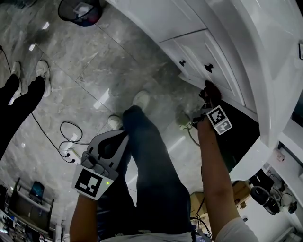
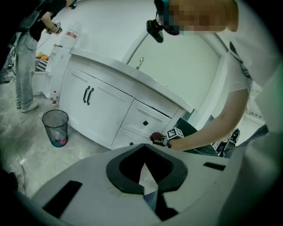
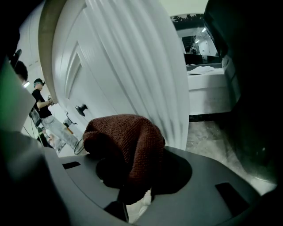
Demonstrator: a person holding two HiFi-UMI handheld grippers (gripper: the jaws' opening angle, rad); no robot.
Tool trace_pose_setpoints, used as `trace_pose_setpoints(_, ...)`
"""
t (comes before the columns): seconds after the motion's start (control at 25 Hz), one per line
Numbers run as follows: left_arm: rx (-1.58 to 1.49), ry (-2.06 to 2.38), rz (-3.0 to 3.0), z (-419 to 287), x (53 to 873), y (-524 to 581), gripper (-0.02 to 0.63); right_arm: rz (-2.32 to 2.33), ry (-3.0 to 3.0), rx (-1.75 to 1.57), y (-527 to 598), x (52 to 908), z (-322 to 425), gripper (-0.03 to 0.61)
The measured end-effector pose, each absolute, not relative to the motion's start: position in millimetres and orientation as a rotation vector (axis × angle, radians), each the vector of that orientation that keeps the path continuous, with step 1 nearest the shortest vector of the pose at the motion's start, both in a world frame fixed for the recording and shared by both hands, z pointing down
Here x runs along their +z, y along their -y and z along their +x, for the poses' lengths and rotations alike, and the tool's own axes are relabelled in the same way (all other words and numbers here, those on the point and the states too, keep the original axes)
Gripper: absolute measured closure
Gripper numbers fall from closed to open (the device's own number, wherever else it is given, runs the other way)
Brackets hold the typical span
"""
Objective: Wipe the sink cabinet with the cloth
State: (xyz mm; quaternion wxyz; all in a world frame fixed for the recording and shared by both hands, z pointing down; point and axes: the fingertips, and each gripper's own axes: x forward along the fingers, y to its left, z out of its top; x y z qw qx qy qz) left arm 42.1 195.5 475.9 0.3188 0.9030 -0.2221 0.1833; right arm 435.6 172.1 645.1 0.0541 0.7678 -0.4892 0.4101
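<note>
My right gripper (image 1: 209, 96) is shut on a dark red-brown knitted cloth (image 3: 126, 141). It holds the cloth (image 1: 211, 88) against the lower edge of a drawer front on the white sink cabinet (image 1: 208, 47), just below a black knob (image 1: 208, 67). In the right gripper view the cloth bulges over the jaws, with the cabinet's white panel (image 3: 132, 66) right behind it. The left gripper view shows the cloth (image 2: 155, 137) at the bottom drawer. My left gripper (image 1: 113, 142) hangs low beside my leg, away from the cabinet (image 2: 106, 101), shut on nothing.
A mesh waste bin (image 1: 80, 10) stands on the marble floor left of the cabinet. Another person (image 2: 28, 48) stands beyond the bin (image 2: 55, 128). Cables (image 1: 71, 137) lie on the floor. A dark open space (image 1: 236, 137) lies right of the drawers.
</note>
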Motion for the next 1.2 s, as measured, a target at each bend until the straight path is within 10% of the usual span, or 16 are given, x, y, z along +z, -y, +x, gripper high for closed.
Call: trace_pose_setpoints(1.2, 0.333, 0.647, 2.38, 24, 415, -195, 0.603, 2.44, 1.524, 1.264, -163, 467, 423, 0.457)
